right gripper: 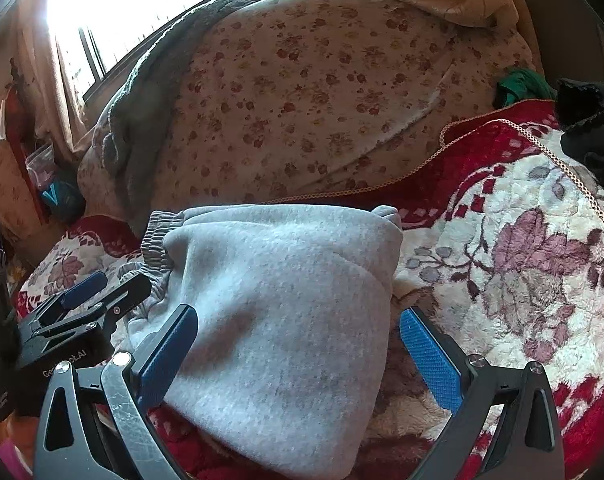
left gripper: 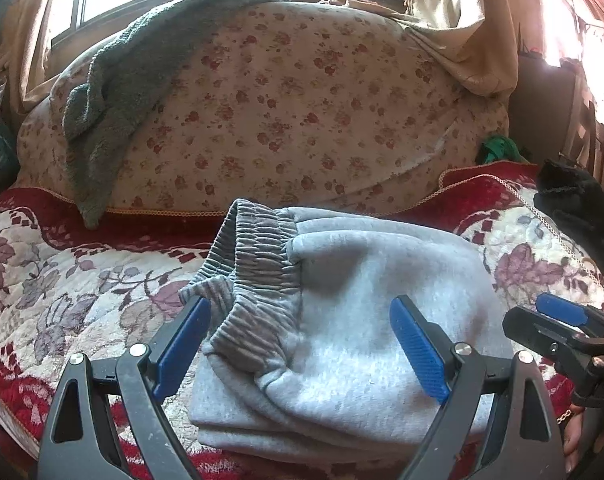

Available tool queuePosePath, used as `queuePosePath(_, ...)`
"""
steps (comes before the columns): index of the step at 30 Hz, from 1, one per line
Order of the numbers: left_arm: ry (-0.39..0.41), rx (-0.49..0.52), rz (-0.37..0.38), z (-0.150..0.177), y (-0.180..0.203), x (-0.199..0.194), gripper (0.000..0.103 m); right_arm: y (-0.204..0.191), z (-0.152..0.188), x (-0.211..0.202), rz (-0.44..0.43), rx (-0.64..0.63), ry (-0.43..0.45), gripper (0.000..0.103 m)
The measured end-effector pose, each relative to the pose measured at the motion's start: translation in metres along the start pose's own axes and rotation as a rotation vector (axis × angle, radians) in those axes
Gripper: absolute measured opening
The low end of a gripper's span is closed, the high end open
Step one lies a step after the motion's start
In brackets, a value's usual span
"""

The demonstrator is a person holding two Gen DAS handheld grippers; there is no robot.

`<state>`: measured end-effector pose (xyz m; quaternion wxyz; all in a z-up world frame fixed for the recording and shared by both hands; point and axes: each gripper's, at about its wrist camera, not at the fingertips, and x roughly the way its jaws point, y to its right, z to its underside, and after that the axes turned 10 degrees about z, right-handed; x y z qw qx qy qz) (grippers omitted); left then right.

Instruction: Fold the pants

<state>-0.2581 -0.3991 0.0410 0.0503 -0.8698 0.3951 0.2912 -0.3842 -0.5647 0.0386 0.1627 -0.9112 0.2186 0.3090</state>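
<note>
Red blanket (left gripper: pixel 42 264), waistband (left gripper: pixel 258 264) clearest left view

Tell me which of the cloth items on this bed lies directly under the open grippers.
The folded grey pants, with their ribbed waistband. The grey-green towel drapes over the floral bedding behind, and the black garment sits off at the right edge.

ahead of both tools the folded grey pants (left gripper: pixel 342 320) fill the near blanket (left gripper: pixel 62 280). beyond them the floral pillow (left gripper: pixel 282 112) walls off the far side. open blanket left of the left tool and right of the right tool; black cloth (right gripper: pixel 590 128) sits far right.
</note>
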Motion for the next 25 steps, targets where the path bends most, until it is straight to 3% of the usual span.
queuePosePath(25, 0.012, 0.02, 0.027, 0.0027, 0.0006, 0.0016, 0.091, -0.0053, 0.0018, 0.0061, -0.002, -0.026, -0.029, 0.103)
